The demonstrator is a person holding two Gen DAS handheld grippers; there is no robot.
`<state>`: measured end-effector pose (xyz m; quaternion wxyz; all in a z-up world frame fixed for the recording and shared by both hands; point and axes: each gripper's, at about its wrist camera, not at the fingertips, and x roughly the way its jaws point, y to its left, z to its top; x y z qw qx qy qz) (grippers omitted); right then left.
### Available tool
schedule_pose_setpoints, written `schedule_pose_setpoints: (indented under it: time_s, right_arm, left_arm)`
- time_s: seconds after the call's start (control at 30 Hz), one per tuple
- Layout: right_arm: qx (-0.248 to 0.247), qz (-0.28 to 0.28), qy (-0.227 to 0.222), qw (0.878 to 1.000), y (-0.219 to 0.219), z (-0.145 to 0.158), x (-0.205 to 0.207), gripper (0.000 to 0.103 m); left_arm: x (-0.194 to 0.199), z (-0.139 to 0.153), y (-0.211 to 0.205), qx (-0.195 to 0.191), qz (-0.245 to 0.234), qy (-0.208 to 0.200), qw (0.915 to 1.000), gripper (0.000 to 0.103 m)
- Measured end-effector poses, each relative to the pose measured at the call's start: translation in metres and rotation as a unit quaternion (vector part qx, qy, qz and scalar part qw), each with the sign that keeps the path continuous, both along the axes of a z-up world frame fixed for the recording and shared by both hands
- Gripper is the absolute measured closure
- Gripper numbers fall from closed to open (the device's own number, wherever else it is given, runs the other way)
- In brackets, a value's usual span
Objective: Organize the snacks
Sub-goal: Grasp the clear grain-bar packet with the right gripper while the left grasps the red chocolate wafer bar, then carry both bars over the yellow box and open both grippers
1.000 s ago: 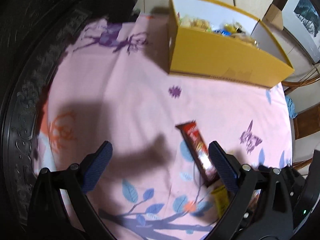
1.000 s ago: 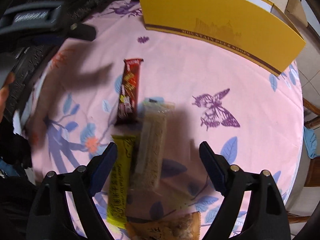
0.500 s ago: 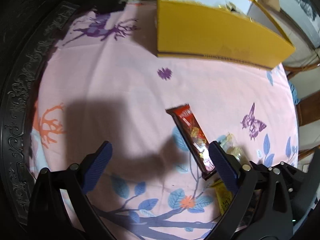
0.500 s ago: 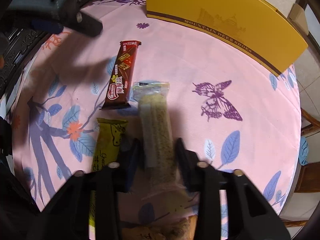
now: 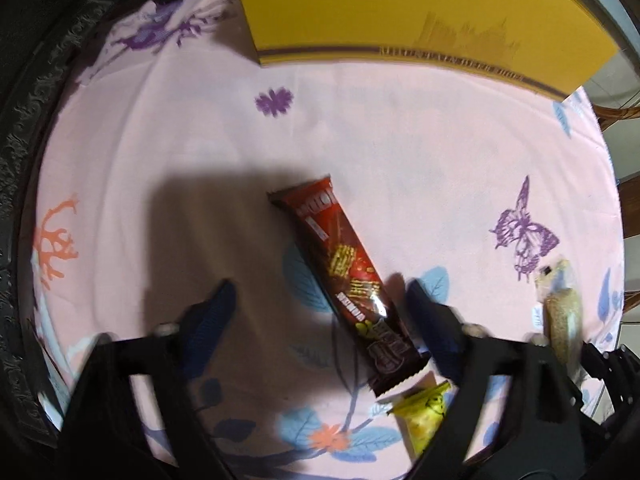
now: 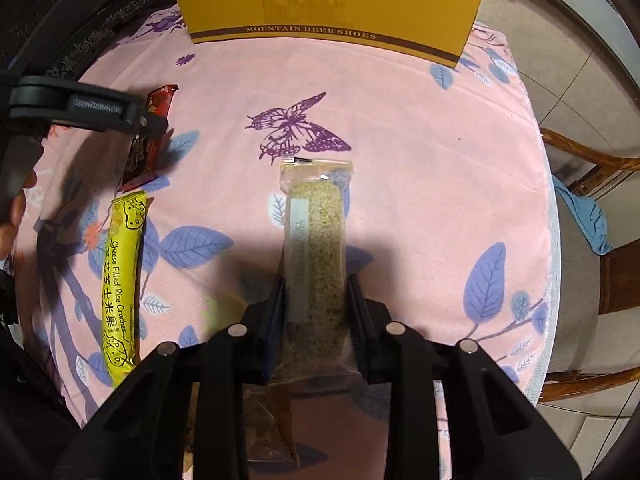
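My right gripper [image 6: 316, 292] is shut on a clear-wrapped sesame bar [image 6: 314, 248] and holds it above the pink tablecloth; the bar also shows in the left wrist view [image 5: 562, 316]. My left gripper [image 5: 320, 300] is open, its fingers on either side of a red-brown chocolate wafer bar [image 5: 348, 280] lying on the cloth. The wafer bar shows partly behind the left gripper in the right wrist view [image 6: 146, 144]. A yellow cheese rice cracker pack [image 6: 122, 276] lies at the left. The yellow shoe box [image 6: 328, 4] stands at the table's far side.
A brown nut snack pack [image 6: 268, 424] lies under my right gripper. The pink cloth [image 5: 400, 132] covers a round table with a dark carved rim [image 5: 24, 128]. Wooden chairs [image 6: 592, 168] stand at the right.
My right gripper closed on the sesame bar and lifted it. My left gripper came down toward the wafer bar, which now lies between its open fingers.
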<state>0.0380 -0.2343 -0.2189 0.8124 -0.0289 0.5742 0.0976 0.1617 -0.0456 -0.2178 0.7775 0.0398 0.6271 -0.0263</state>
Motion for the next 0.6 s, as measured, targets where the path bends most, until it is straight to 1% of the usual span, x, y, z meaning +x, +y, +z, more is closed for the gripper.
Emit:
schedule_pose_setpoints:
  time_s: [0.07,0.1,0.13,0.17,0.2,0.23,0.27,0.4,0.5,0.6]
  right_arm:
    - [0.002,-0.002,-0.002,1.000,-0.003,0.001,-0.003,0.070]
    - [0.004,-0.003,-0.002,1.000,-0.002,0.001,-0.004,0.070]
    - [0.007,-0.005,-0.002,1.000,-0.005,0.002,-0.005,0.070]
    - [0.008,-0.005,-0.002,1.000,-0.008,0.000,-0.002,0.070]
    - [0.007,-0.005,-0.001,1.000,-0.001,-0.002,0.002,0.070]
    - [0.008,-0.006,-0.001,1.000,-0.001,-0.001,0.002,0.071]
    - [0.009,-0.008,-0.001,1.000,-0.002,0.000,0.002,0.071]
    - [0.018,-0.016,-0.005,1.000,-0.004,0.001,-0.001,0.072]
    - [0.017,-0.016,-0.016,1.000,-0.002,0.005,-0.002,0.073]
    - [0.012,-0.012,-0.030,0.999,0.000,0.013,-0.001,0.073]
  left_arm:
    - [0.000,0.002,0.000,-0.006,0.008,-0.013,0.9999,0.035]
    - [-0.001,0.003,-0.002,-0.008,0.003,-0.017,0.9998,0.041]
    - [-0.002,0.005,-0.005,-0.015,-0.006,-0.020,0.9997,0.057]
    - [-0.004,0.007,-0.013,-0.011,-0.022,-0.023,0.9994,0.073]
    - [-0.006,0.008,-0.018,-0.005,-0.034,-0.026,0.9991,0.079]
    - [-0.008,0.009,-0.020,-0.003,-0.038,-0.025,0.9990,0.079]
    - [-0.010,0.009,-0.019,-0.010,-0.038,-0.022,0.9990,0.079]
    - [-0.015,0.016,-0.004,-0.027,-0.025,-0.020,0.9991,0.079]
    - [-0.019,0.028,0.010,-0.042,-0.015,-0.028,0.9986,0.079]
    - [-0.022,0.042,0.014,-0.056,-0.014,-0.041,0.9975,0.079]
